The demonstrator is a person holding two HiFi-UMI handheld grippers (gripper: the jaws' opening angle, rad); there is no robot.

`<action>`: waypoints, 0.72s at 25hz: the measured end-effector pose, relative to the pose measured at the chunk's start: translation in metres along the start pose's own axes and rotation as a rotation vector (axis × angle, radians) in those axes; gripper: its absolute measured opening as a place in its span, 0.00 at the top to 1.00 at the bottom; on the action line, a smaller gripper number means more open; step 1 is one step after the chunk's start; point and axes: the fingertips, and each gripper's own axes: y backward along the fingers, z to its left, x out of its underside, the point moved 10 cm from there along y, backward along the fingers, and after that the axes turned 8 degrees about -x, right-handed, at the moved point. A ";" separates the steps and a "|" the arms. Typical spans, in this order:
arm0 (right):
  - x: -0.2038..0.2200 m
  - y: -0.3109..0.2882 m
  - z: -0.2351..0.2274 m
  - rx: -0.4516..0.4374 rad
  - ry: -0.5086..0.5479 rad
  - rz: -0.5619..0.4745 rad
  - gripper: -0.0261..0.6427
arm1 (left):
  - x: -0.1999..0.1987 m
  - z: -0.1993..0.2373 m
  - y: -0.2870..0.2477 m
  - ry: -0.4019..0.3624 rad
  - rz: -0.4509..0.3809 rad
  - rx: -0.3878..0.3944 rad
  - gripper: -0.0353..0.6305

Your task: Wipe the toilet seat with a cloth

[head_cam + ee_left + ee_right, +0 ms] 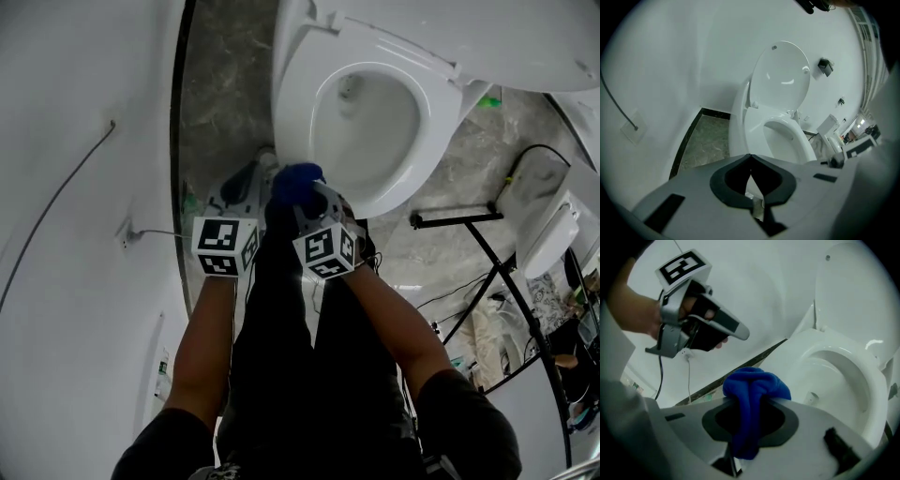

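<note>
A white toilet stands with its lid point(783, 75) raised and its seat point(433, 112) down over the bowl. A bunched blue cloth point(754, 390) is clamped between the jaws of my right gripper point(752, 399). In the head view the cloth point(296, 181) hangs just at the seat's near front rim, with my right gripper point(300, 195) behind it. My left gripper point(750, 156) is shut with nothing in it; it hovers a little left of the bowl's front point(266, 157). The right gripper view shows the left gripper point(742, 333) apart from the cloth, up to the left.
A white wall with a cable and a socket point(127, 234) runs along the left. Dark marble floor point(220, 103) lies between wall and toilet. A black metal rack point(469, 220) and another white cistern point(548, 220) stand at the right. The person's black trouser legs fill the lower middle.
</note>
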 end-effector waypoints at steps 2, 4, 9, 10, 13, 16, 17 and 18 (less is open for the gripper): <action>-0.016 -0.006 -0.013 0.015 -0.033 -0.033 0.84 | 0.003 0.005 0.002 0.015 0.004 -0.014 0.93; -0.031 -0.010 -0.028 0.034 -0.062 -0.066 0.84 | 0.004 0.010 0.003 0.035 0.005 -0.027 0.93; -0.068 -0.019 -0.065 0.108 -0.079 -0.138 0.84 | 0.001 0.019 0.003 0.038 -0.003 -0.038 0.93; -0.075 -0.020 -0.073 0.125 -0.073 -0.152 0.84 | 0.000 0.019 0.002 0.037 -0.003 -0.039 0.93; -0.096 -0.022 -0.100 0.171 -0.055 -0.195 0.84 | -0.004 0.017 -0.001 0.038 -0.004 -0.038 0.93; -0.111 -0.026 -0.125 0.202 -0.065 -0.232 0.84 | -0.007 0.013 -0.006 0.025 0.005 -0.028 0.93; -0.114 -0.025 -0.132 0.210 -0.066 -0.239 0.84 | -0.007 0.012 -0.007 0.021 0.010 -0.022 0.93; -0.117 -0.024 -0.137 0.218 -0.065 -0.244 0.84 | -0.007 0.010 -0.007 0.018 0.015 -0.017 0.93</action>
